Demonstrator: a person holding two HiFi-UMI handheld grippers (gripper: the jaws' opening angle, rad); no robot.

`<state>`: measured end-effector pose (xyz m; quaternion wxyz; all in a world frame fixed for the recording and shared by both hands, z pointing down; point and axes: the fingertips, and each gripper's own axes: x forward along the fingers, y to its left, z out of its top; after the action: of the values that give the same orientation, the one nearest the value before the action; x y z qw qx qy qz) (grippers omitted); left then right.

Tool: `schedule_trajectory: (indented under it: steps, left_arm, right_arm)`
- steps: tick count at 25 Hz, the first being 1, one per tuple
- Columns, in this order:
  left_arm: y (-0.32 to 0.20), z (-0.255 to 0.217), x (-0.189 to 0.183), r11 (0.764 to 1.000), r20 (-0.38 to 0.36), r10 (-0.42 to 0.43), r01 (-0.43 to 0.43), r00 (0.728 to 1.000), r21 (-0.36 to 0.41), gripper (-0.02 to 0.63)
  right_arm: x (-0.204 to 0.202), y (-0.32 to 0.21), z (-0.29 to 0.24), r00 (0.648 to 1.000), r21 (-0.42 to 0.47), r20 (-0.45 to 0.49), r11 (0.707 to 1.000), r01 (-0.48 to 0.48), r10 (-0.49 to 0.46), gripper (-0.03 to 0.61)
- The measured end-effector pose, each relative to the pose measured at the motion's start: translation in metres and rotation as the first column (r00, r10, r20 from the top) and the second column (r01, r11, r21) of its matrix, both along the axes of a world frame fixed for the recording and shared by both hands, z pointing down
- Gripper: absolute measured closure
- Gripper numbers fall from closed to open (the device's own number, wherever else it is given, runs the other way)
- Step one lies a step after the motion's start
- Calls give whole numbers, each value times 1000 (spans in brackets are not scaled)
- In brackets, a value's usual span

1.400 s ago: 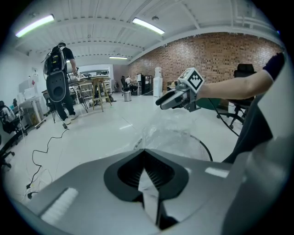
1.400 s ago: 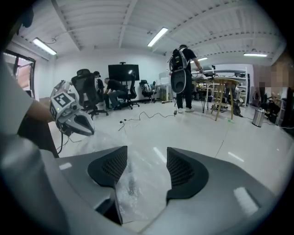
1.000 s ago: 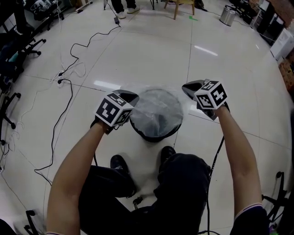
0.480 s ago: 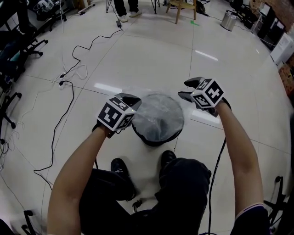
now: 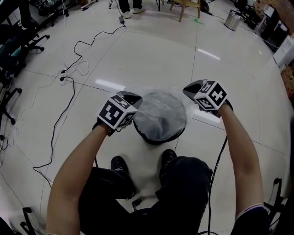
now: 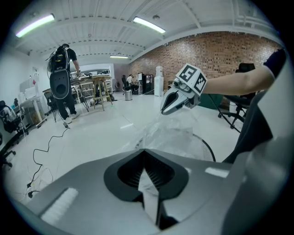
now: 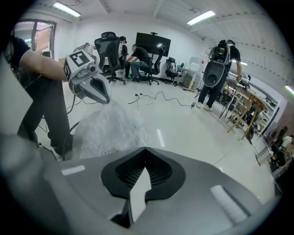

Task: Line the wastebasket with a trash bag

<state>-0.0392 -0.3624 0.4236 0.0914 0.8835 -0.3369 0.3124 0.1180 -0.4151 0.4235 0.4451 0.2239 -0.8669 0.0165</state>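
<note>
A black mesh wastebasket [image 5: 158, 139] stands on the floor between my feet, with a clear trash bag [image 5: 161, 110] sagging inside it. The bag's top edge is stretched across the far rim between both grippers. My left gripper [image 5: 134, 97] is at the basket's left rim, shut on a sliver of bag film, which shows between its jaws [image 6: 144, 151]. At the right rim, my right gripper [image 5: 187, 90] is shut on the film too [image 7: 144, 150]. Each gripper view shows the other gripper [image 6: 166, 109] [image 7: 104, 98] above the crumpled bag [image 6: 177, 135] [image 7: 108, 128].
Cables [image 5: 69, 82] trail over the white tiles at the left, near office chairs [image 5: 14, 46]. A wooden chair [image 5: 186, 4] and a metal bin [image 5: 233, 20] stand far off. My shoes [image 5: 118, 163] sit close to the basket. A person with a backpack [image 6: 62, 82] stands in the distance.
The right gripper opened half a second ago, then shut again on the bag's edge at the right rim, rolling slightly. The left gripper kept its hold and place.
</note>
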Motion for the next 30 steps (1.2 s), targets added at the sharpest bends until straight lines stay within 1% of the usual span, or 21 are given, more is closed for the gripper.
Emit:
schedule_trajectory:
  steps: [4,7,11,14,19,25,27,30]
  left_arm:
    - [8,-7,0,1000,-7,-3,3,1000,11,601]
    - [23,-16,0,1000,-19,14,-14,1000,11,601]
    - [49,-17,-2,998,-17,60,-60,998,-15,601]
    - [68,-10,-3,996,-1,78,-78,997,-49,601]
    - [92,8,-3,990,20,103,-100,995,-104,601]
    - [127,34,6,965,44,178,-166,983,-202,601]
    - [136,42,8,961,51,190,-175,980,-214,601]
    - [143,53,6,962,52,174,-158,983,-223,601]
  right_arm:
    - [3,18,-27,999,52,48,999,4,-7,577]
    - [4,39,-46,997,88,78,996,18,-25,577]
    - [6,79,-56,993,91,99,994,60,-69,577]
    - [6,107,-43,992,62,81,994,94,-99,577]
    - [8,139,-18,991,-7,86,994,106,-105,577]
    - [14,175,13,988,-107,70,984,145,-138,577]
    - [16,186,25,987,-142,59,978,155,-148,577]
    - [18,194,43,988,-180,47,972,154,-147,577]
